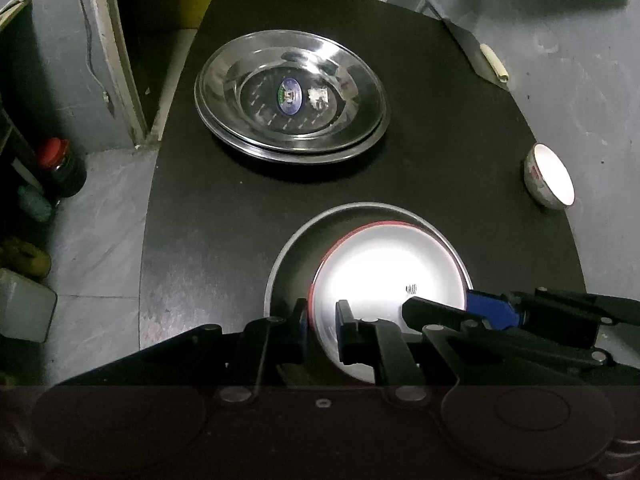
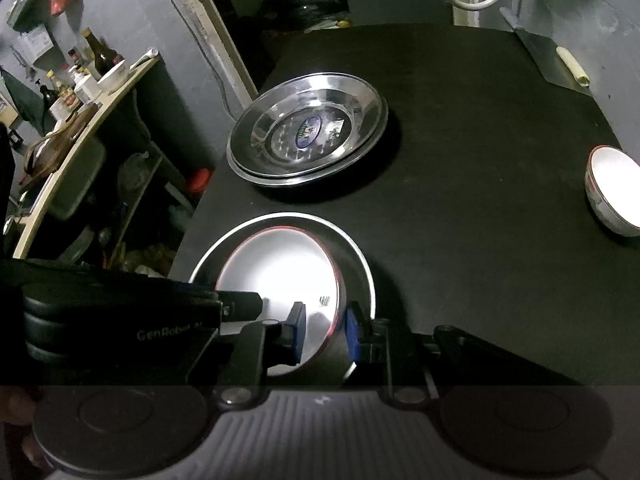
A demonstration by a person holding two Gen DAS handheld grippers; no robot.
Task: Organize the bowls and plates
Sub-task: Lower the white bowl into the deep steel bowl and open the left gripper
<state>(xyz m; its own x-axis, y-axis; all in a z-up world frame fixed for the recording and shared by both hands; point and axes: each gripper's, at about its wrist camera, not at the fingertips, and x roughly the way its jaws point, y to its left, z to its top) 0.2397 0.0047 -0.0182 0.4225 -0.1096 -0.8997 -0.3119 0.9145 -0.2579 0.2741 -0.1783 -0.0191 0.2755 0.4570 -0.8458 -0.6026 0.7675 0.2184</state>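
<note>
Between both sets of jaws, a red-rimmed white bowl (image 1: 384, 276) gripped by left gripper (image 1: 324, 320) and right gripper (image 2: 324, 332), over a black table (image 1: 460, 128); grey walls (image 1: 580, 60) beyond.

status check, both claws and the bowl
Left claw and right claw both shut on red-rimmed white bowl, inside grey metal pan. Nothing in the way.
</note>
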